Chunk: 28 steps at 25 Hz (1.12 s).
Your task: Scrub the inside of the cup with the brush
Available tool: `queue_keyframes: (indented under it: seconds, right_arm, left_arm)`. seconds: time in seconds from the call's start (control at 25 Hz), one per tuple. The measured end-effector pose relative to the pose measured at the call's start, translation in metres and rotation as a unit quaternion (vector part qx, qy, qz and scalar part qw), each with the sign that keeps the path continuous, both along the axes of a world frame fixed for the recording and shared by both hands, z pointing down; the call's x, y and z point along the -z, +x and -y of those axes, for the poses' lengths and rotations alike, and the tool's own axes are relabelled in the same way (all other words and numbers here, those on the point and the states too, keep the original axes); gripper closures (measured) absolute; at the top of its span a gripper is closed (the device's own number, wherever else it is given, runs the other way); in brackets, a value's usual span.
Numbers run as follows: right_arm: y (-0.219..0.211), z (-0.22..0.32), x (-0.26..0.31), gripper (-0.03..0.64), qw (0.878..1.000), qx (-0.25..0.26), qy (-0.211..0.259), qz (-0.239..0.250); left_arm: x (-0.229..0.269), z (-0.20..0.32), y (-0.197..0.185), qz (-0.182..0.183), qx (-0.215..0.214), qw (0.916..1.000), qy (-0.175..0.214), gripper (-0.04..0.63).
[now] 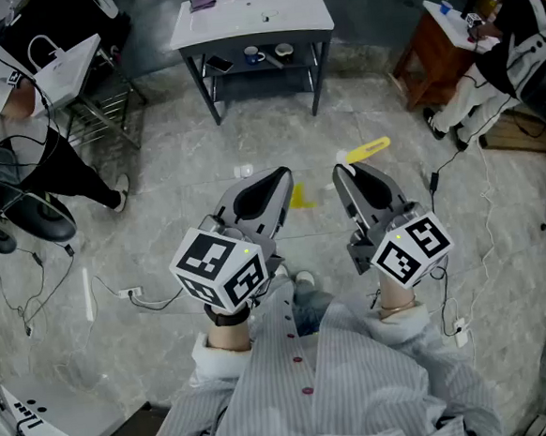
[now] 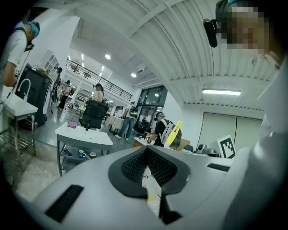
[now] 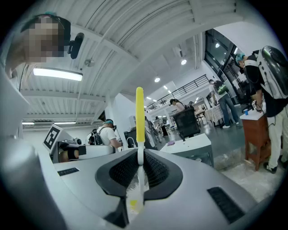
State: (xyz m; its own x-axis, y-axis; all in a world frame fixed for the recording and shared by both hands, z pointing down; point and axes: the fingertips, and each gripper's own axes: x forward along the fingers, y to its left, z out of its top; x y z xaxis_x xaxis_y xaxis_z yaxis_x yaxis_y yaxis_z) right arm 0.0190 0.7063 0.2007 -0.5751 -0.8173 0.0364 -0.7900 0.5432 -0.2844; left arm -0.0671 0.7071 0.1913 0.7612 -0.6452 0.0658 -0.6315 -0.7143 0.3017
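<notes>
I hold both grippers in front of my body, over the stone floor and well short of the white table (image 1: 290, 18). My right gripper (image 1: 345, 173) is shut on a brush (image 1: 365, 149). Its yellow handle (image 3: 139, 114) sticks out past the jaw tips, and its white bristles lie back between the pads (image 3: 150, 173). My left gripper (image 1: 275, 176) is shut with nothing in it (image 2: 147, 151). A blue mug (image 1: 254, 55) and a pale cup (image 1: 283, 50) stand on the table's lower shelf, far from both grippers. The left gripper view also shows the mug (image 2: 81, 153).
A person (image 1: 7, 130) stands at the left by a white sink stand (image 1: 68, 59). Another person (image 1: 509, 48) sits at the right by a wooden table (image 1: 428, 36). Cables (image 1: 128, 294) trail across the floor. A yellow patch (image 1: 298, 197) marks the floor between the grippers.
</notes>
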Motion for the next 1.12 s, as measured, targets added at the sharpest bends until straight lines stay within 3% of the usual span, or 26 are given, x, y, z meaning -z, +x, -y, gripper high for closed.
queue_keyframes:
  seconds: [0.76, 1.12]
  right_arm:
    - [0.021, 0.009, 0.0, 0.558, 0.999, 0.013, 0.016, -0.024]
    - [0.03, 0.028, -0.012, 0.558, 1.0, 0.014, 0.007, -0.013]
  left_arm:
    - [-0.01, 0.018, 0.041, 0.035, 0.029, 0.9983, 0.038, 0.586]
    - [-0.02, 0.035, 0.052, 0.049, 0.033, 0.9974, 0.042, 0.587]
